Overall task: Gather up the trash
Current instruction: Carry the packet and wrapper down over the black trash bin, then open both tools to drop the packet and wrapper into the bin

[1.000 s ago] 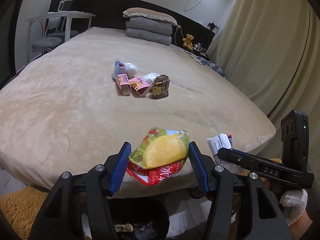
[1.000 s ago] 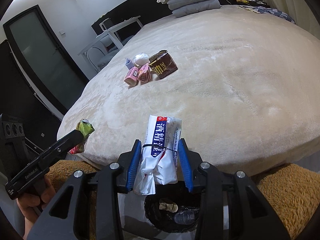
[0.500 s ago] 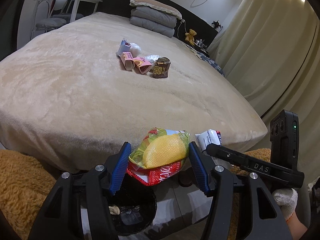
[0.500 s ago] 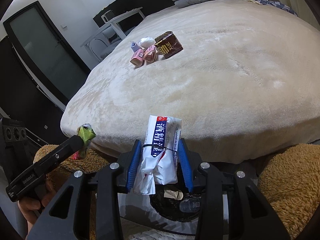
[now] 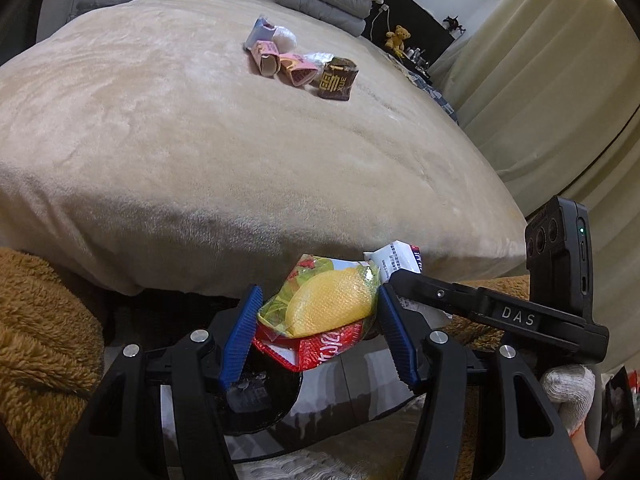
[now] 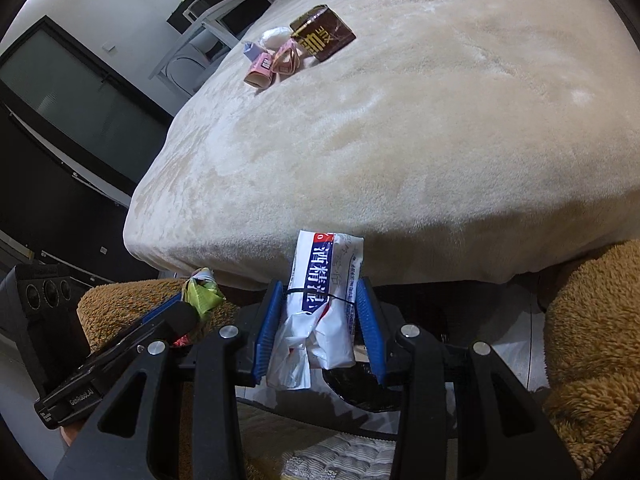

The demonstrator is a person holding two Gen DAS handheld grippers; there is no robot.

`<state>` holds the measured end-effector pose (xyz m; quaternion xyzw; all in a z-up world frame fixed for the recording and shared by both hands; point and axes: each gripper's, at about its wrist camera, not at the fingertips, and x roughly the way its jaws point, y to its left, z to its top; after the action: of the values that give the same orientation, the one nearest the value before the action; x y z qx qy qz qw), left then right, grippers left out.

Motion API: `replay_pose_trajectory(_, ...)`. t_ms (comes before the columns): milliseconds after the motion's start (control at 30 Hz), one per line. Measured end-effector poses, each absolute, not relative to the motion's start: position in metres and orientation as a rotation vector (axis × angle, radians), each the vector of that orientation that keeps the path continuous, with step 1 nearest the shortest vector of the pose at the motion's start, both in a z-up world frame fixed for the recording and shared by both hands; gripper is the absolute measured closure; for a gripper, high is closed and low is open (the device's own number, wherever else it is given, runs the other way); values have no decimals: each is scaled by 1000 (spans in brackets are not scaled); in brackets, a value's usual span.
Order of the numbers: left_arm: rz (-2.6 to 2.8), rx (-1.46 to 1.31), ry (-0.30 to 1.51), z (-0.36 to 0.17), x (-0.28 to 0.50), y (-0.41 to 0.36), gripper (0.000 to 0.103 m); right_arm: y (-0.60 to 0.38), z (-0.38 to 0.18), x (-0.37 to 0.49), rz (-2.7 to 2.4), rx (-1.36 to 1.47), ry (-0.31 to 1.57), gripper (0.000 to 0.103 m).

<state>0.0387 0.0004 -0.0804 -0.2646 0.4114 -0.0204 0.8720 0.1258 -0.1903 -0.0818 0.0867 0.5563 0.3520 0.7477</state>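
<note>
A: Where's the trash?

B: The left gripper pinches a yellow snack bag; the right gripper pinches a white packet. Both hang over the black bin beside the bed.

A: More?

B: Wrappers on the bed.

The left claw is matte black plastic: two angular arms with triangular cut-outs, each carrying a ribbed blue pad on its inner face. Round silver screw heads sit at the arm joints, two to a side. The right claw has the same build, black arms, blue ribbed pads and silver screws. In the left wrist view, toward 3 o'clock, the right claw's side shows as a slim black bar with "DAS" in pale letters, and on it a black camera block with round lenses and a small green light. Below that, a white knitted glove covers the hand. In the right wrist view, at 8 o'clock, the left claw's bar reads "GenRobot.AI".
</note>
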Motion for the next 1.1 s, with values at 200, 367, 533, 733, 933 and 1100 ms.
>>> replay_pose_trajectory(200, 12, -553, 959, -99, 44, 0, 46, -188, -109, 131, 710, 191, 1369, 63)
replay_pose_trajectory(367, 29, -558, 1016, -110, 47, 0, 46, -187, -127, 131, 666, 178, 1455, 63)
replay_pose_trajectory(533, 41, -558, 1029, -113, 49, 0, 46, -189, -131, 130, 651, 168, 1468, 63)
replay_pose_trajectory(733, 46, -556, 1024, -112, 47, 1, 45, -188, -130, 131, 660, 187, 1459, 62)
replay_pose_trajectory(933, 53, -571, 987, -105, 44, 6, 38, -189, -128, 135, 674, 224, 1447, 54)
replay_pose_trajectory(1100, 64, -566, 948, -98, 41, 9, 35, -190, -127, 138, 671, 246, 1440, 47)
